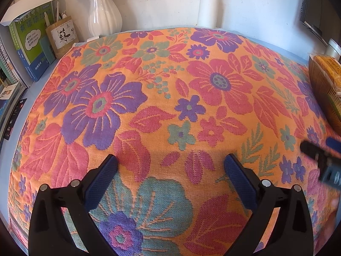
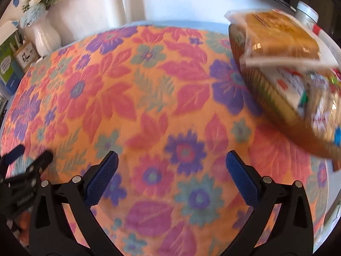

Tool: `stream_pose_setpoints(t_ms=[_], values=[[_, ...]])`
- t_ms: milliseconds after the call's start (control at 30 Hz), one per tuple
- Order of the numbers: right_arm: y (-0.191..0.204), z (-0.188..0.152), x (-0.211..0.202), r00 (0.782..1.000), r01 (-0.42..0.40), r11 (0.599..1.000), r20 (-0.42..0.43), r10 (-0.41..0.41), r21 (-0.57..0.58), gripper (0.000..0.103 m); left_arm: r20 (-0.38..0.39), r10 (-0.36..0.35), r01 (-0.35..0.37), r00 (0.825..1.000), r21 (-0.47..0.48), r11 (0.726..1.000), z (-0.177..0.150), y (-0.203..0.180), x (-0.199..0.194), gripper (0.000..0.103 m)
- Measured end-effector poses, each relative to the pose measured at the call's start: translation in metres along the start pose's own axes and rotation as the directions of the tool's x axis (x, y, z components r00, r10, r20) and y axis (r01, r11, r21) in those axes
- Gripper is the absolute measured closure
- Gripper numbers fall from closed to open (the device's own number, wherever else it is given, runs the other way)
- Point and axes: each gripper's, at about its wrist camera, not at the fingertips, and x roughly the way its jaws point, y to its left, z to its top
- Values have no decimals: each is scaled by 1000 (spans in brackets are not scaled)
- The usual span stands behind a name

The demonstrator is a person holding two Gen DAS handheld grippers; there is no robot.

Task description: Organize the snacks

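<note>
I judge the snacks [image 2: 283,42] already sit in the woven basket [image 2: 268,98] at upper right, so I should check for strays on the floral cloth [image 1: 170,85] before reaching. My left gripper [image 1: 170,177] and right gripper [image 2: 171,177] both gape wide, holding and touching nothing.

Bright, even daylight in both views, no harsh glare. Left wrist view sharp; soft shadow on the floral cloth [image 1: 170,106] just ahead of the left claw [image 1: 170,166]. Right wrist view motion-blurred throughout, worst on the snack packets [image 2: 298,64] at right. Heavy fisheye bending, dark vignette at the corners.
</note>
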Motion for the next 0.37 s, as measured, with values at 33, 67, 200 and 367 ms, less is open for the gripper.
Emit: stream_pose_setpoints(t_ms=[33,67,200,367], values=[[-1,3,8,999,38,999,-13,-38,-16,3,0,0,0,1000,0,1000,0,0,0,5],[-3,4,13,999,33,999,-6,-33,-22,3,0,1,-1,1000,0,1000,-1,0,0,5],[-8,-1,11,1000,10,1000,23,-11,8,3,0,5,-5,1000,-13,1000,-1,-1,0,5],[-10,-9,5,999,7,1000,48,-7,7,3,-3,17,-17,1000,-20,1000,-1,-2,-1,5]])
